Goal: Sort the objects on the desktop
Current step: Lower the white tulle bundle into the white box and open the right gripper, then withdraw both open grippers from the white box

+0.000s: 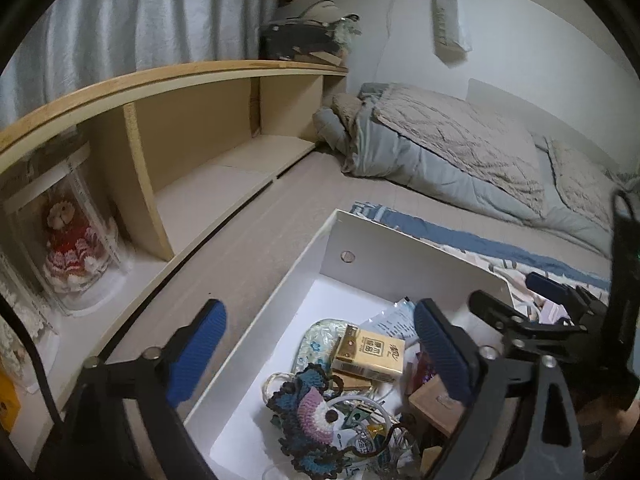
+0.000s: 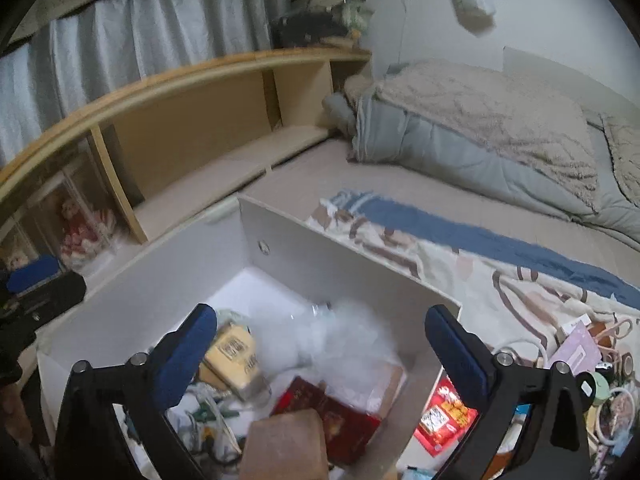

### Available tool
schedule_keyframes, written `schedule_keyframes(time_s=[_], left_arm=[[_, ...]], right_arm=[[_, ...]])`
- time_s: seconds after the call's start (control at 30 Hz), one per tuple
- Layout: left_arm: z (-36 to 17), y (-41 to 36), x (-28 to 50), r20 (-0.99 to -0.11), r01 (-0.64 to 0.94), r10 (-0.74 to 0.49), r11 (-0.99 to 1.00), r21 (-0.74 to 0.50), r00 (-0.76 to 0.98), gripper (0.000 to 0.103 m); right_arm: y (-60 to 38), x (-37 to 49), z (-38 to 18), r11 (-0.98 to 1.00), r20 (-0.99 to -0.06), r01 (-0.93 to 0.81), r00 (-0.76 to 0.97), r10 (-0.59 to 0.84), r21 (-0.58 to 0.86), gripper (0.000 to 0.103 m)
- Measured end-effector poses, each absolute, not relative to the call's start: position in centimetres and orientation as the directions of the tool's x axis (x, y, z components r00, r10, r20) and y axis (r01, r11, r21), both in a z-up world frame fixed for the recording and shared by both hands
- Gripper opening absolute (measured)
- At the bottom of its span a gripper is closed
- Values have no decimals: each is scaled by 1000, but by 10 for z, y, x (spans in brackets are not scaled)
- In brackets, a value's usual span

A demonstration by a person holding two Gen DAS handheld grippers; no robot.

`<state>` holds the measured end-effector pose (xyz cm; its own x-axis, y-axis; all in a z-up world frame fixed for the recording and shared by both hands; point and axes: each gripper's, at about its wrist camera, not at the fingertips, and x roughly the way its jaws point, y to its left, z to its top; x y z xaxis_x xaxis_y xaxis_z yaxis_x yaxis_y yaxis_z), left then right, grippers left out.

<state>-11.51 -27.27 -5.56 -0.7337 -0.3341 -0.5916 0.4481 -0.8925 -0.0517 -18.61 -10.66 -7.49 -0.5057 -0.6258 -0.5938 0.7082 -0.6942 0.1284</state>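
Both claws, left (image 1: 318, 350) and right (image 2: 320, 354), gape empty over the box (image 1: 400, 254); I'd pinch that blurred, light, soft bag (image 2: 340, 332) mid-body.

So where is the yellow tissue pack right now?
The yellow tissue pack lies inside the white box, centre-bottom of the left wrist view, between the crochet piece and wooden block.
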Motion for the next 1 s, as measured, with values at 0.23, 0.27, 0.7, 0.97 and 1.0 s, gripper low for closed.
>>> schedule_keyframes(time_s=[0.23,0.27,0.7,0.97,1.0], left_arm=[[-53,-278,-110,-600,468,-338,-881,-70,-725,97],[-52,-278,-109,-600,471,-341,-879,-70,-724,97],[-26,-260,-97,-571,470,-366,-882,-41,-735,102],[-3,-222,-91,-545,402,-336,-916,-2,-768,102],[0,-218,-89,-538,396,-336,-918,4,-773,103]], right_arm=[[-102,-176,-60,-687,-548,720,-537,-641,97,103],[-101,-174,-57,-691,-546,718,-547,-635,83,103],[-76,-165,-34,-704,-513,707,-583,-630,61,103],[-47,-160,-21,-713,-509,695,-582,-634,92,103],[-43,-159,-19,-715,-508,693,-587,-630,86,103]])
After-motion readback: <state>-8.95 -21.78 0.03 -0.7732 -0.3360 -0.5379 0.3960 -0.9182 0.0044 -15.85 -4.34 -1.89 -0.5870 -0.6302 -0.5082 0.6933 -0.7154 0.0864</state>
